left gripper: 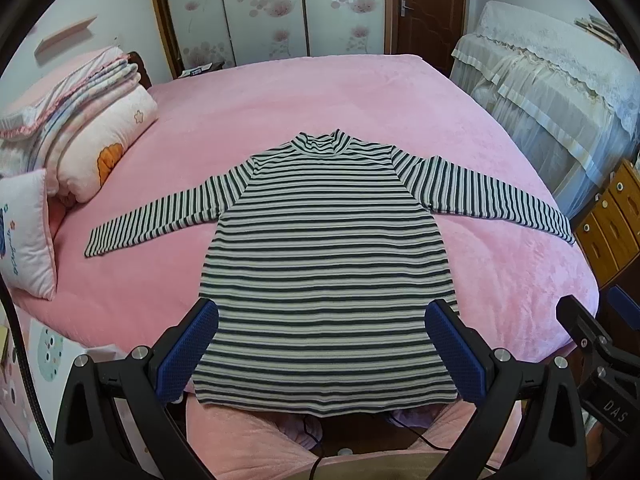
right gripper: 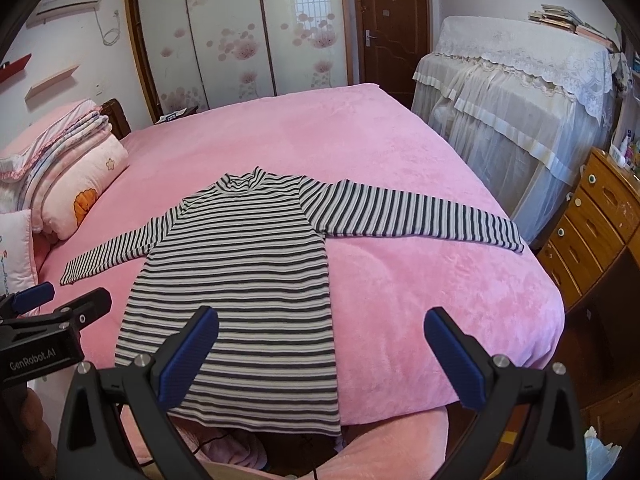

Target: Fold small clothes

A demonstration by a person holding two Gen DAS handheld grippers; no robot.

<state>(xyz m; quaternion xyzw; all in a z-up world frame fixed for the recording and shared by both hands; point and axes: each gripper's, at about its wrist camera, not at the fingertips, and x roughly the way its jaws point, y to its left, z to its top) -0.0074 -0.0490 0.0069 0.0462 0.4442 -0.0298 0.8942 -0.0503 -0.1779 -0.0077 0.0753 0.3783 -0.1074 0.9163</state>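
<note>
A black-and-white striped long-sleeved shirt lies flat on the pink bed, collar away from me, both sleeves spread out sideways. Its hem hangs at the bed's near edge. It also shows in the right wrist view. My left gripper is open and empty, hovering above the shirt's lower part. My right gripper is open and empty, above the shirt's lower right side. The right gripper also shows at the right edge of the left wrist view, and the left gripper at the left edge of the right wrist view.
Folded quilts and a pillow are stacked at the bed's left side. A lace-covered piece of furniture and a wooden drawer chest stand to the right. A wardrobe and a door are behind.
</note>
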